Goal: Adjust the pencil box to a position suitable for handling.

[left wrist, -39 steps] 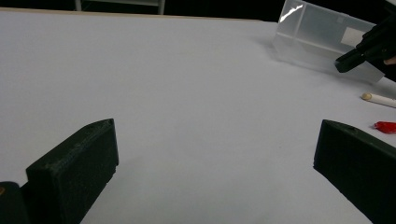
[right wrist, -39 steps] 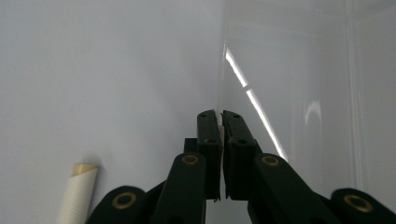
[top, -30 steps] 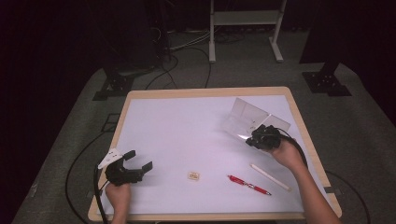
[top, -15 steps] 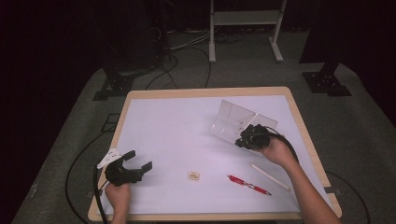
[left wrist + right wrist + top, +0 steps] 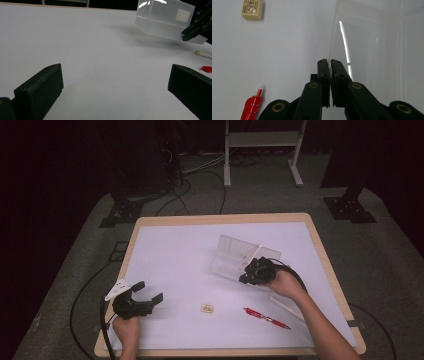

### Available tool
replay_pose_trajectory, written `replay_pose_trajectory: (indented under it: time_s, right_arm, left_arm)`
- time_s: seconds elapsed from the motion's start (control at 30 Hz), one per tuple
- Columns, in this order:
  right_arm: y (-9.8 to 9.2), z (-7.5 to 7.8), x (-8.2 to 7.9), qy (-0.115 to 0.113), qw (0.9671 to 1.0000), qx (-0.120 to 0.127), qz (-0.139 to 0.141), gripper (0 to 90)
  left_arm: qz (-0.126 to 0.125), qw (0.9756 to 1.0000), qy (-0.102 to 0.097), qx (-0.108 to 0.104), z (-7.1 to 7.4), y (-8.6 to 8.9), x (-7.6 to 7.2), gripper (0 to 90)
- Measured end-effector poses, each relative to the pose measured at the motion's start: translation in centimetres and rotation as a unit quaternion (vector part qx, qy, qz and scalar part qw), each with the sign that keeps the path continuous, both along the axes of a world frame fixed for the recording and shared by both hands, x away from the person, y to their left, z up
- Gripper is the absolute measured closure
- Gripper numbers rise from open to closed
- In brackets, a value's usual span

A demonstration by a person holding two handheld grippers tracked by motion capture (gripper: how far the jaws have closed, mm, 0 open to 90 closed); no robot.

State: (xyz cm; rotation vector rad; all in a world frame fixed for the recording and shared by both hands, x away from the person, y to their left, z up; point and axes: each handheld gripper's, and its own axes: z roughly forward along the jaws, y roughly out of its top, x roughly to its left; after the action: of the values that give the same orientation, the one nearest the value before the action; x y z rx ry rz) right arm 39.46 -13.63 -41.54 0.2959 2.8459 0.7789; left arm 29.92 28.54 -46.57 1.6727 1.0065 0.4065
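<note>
Gripping the clear plastic box (image 5: 240,260) by its near edge, R gripper (image 5: 251,275) has jaws pinched tight on the thin wall; the right gripper view shows the two pads closed with the wall (image 5: 329,57) between them. Box sits on the white table (image 5: 170,255), right of centre, toward the far half. It looks open, w/ one panel standing up and one lying flat. Long axis runs roughly diagonal in the high view, from far-left to near-right; open side faces the person. Whether the box is lifted or resting: can't tell for sure, though the left gripper view shows it tilted w/ a shadow below. L gripper (image 5: 145,296) at near-left corner of table, jaws wide apart, nothing between them, well apart from box. Other items: small tan eraser (image 5: 208,308) near-centre, between the two grippers; red pen (image 5: 266,318) near-right, lying diagonal; pale stick (image 5: 285,307) just beyond pen, partly under R forearm. All three lie nearer the person than the box, none touching it. Table surface between L gripper and box is bare.
</note>
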Motion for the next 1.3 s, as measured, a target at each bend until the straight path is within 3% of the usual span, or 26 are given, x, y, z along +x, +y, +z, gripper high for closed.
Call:
replay_pose_trajectory:
  time_s: [0.3, 0.47, 0.87, 1.23, 1.3]
  right_arm:
    - [1.7, -0.7, -0.2, 0.002, 0.9995, -0.006, 0.032, 86.1]
    - [2.8, -1.0, -0.3, 0.006, 0.9990, -0.007, 0.044, 86.1]
    - [4.9, -2.4, -0.7, 0.020, 0.9973, -0.034, 0.062, 86.0]
    - [4.3, -3.2, -0.8, 0.023, 0.9981, -0.015, 0.055, 85.6]
    - [4.1, -3.1, -0.9, 0.023, 0.9984, -0.005, 0.051, 80.1]
  left_arm:
    - [-0.001, 1.0000, -0.002, 0.008, 0.0, -0.1, 0.0, 0.0]
    - [0.001, 1.0000, -0.002, -0.001, 0.0, 0.0, 0.1, 0.0]
    - [-0.004, 1.0000, -0.007, 0.004, 0.0, 0.0, -0.1, 0.0]
    - [-0.005, 0.9999, -0.009, 0.005, 0.0, -0.1, -0.1, 0.0]
    - [-0.006, 0.9999, -0.010, 0.004, 0.0, -0.1, -0.2, 0.0]
